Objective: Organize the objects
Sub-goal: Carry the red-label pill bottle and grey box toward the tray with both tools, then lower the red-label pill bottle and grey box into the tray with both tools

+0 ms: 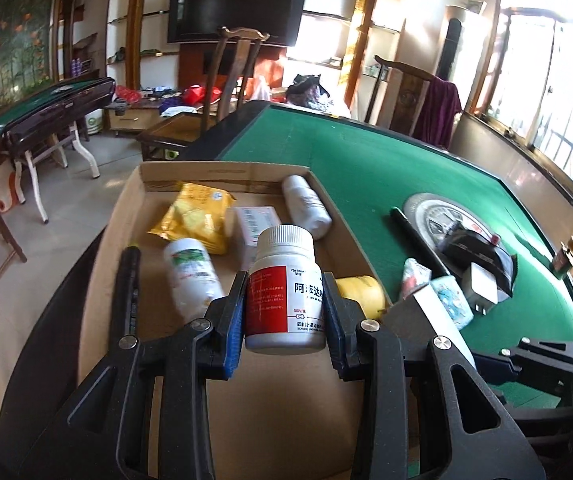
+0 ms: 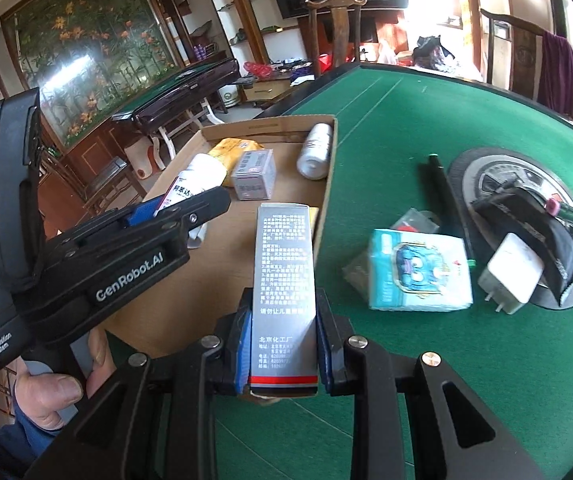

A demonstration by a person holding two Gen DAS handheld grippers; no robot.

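My left gripper [image 1: 284, 312] is shut on a white pill bottle with a red label [image 1: 284, 288] and holds it upright over the cardboard box [image 1: 246, 172]. It also shows in the right wrist view [image 2: 174, 204]. My right gripper [image 2: 284, 344] is shut on a tall grey carton with printed text [image 2: 284, 276], held at the box's right edge. In the box lie a yellow packet [image 1: 196, 220], a white bottle with green label [image 1: 192, 276], a small grey carton [image 2: 254, 174], a white roll [image 1: 306, 206], a black pen [image 1: 128, 292] and a yellow roll [image 1: 360, 294].
On the green felt table [image 2: 426, 120] lie a tissue pack with a blue cartoon [image 2: 420, 274], a white charger plug [image 2: 512, 272], a black pouch [image 2: 546, 232], a black pen [image 2: 448, 196] and a small wrapped packet [image 2: 412, 220]. Wooden chairs [image 1: 226, 92] stand behind the table.
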